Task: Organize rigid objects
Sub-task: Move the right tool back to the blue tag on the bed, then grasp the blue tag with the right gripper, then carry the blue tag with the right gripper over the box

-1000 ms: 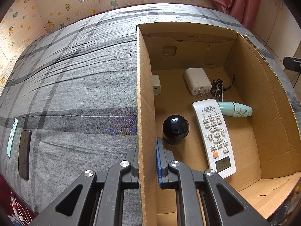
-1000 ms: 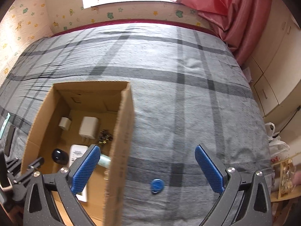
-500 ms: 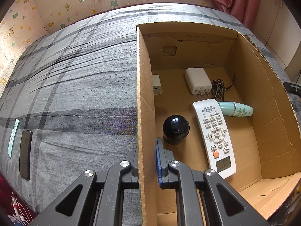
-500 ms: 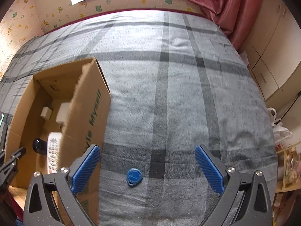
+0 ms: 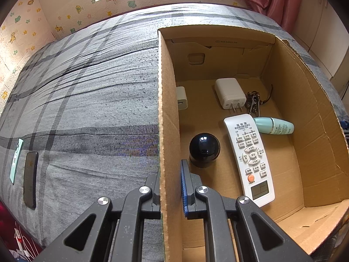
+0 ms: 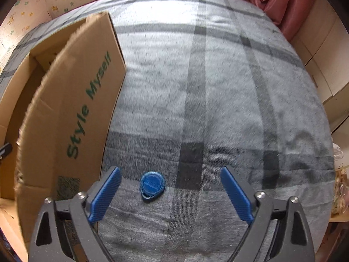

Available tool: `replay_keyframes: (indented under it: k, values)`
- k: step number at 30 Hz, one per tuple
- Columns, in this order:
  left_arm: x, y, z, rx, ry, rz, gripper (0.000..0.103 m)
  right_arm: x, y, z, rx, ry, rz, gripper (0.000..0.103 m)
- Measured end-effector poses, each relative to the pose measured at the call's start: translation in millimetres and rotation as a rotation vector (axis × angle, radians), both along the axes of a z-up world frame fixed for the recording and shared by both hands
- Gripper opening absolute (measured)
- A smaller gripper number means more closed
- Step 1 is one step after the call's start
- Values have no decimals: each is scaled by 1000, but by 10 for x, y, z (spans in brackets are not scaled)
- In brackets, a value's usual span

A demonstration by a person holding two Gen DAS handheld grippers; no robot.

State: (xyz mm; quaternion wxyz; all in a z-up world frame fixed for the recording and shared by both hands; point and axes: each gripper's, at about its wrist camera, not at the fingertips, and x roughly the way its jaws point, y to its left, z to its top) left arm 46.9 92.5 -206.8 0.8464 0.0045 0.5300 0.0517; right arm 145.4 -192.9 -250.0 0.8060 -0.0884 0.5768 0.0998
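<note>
Right wrist view is showing the bed with the box standing on it at the left, and the blue tag lying flat just beside the box. The right gripper is closing with the tag between its jaws, untouched and nearer the left pad. The left gripper is clamping the box wall, so the right is nearer.

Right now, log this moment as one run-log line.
left gripper: shut on box wall | right gripper: closing, blue tag between fingers, untouched | bed: tag lies there
</note>
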Motion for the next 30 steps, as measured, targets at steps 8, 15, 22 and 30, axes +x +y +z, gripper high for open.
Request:
replay_keyframes:
  k: [8,15,22,30]
  values:
    - [-1,0,-3,0,0,0,12,-71,56,-199,-3,47,10,81]
    - [3,-7,-3,1,0,1,12,-103,77,-276,4,62,-17,29]
    - [1,-11,-2,3,-1,0,12,-134,63,-203,8,45,-3,26]
    - [1,-12,-3,2,-1,1,12,-204,10,-19,6,22,-6,26]
